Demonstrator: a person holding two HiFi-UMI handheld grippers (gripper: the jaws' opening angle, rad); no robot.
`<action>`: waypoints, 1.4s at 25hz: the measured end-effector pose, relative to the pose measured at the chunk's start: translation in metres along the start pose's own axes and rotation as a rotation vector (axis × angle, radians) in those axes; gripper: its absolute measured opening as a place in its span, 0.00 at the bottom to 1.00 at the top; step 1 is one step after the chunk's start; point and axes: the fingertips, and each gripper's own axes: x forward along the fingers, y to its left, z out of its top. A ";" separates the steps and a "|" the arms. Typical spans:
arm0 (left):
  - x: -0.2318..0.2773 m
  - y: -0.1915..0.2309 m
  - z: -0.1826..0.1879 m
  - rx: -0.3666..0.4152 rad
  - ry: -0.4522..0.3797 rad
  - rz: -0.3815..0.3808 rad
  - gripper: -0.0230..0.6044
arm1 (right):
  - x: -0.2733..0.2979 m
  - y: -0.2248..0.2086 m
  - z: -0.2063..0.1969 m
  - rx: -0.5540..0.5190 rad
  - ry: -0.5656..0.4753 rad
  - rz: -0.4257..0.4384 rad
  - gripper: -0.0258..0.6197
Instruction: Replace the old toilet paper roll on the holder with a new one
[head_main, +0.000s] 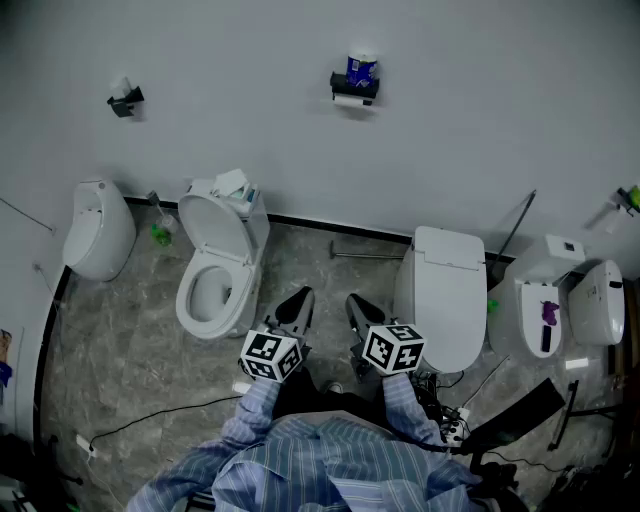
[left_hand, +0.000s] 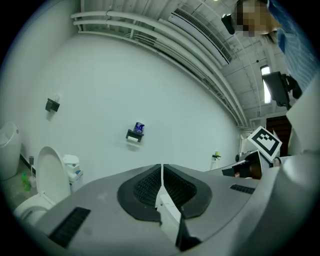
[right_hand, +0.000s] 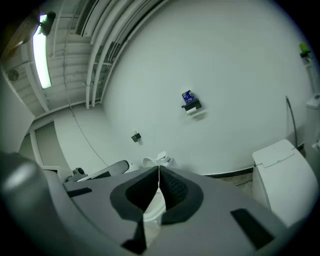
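Note:
A dark paper holder (head_main: 354, 90) hangs high on the white wall with a white roll under it and a blue-wrapped roll (head_main: 361, 69) standing on top. The holder (left_hand: 133, 135) shows far off in the left gripper view, and the holder (right_hand: 191, 106) also in the right gripper view. My left gripper (head_main: 300, 299) and right gripper (head_main: 356, 305) are held side by side close to my body, well short of the wall. Both are shut, jaws touching, nothing between them.
An open toilet (head_main: 213, 270) stands left of centre with a white pack (head_main: 231, 183) on its tank. A closed toilet (head_main: 445, 292) is at right, with more fixtures (head_main: 572, 300) beyond. A second small holder (head_main: 125, 101) hangs at upper left. A cable (head_main: 160, 415) crosses the stone floor.

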 end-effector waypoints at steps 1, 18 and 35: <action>0.000 -0.001 -0.001 0.010 0.005 0.013 0.05 | -0.002 -0.001 -0.001 0.002 0.000 -0.001 0.05; 0.004 -0.025 -0.001 0.197 0.076 -0.077 0.05 | -0.011 -0.012 0.000 0.060 -0.021 0.011 0.05; 0.033 0.049 0.017 0.133 0.058 -0.059 0.05 | 0.062 -0.011 0.015 0.084 0.021 0.008 0.05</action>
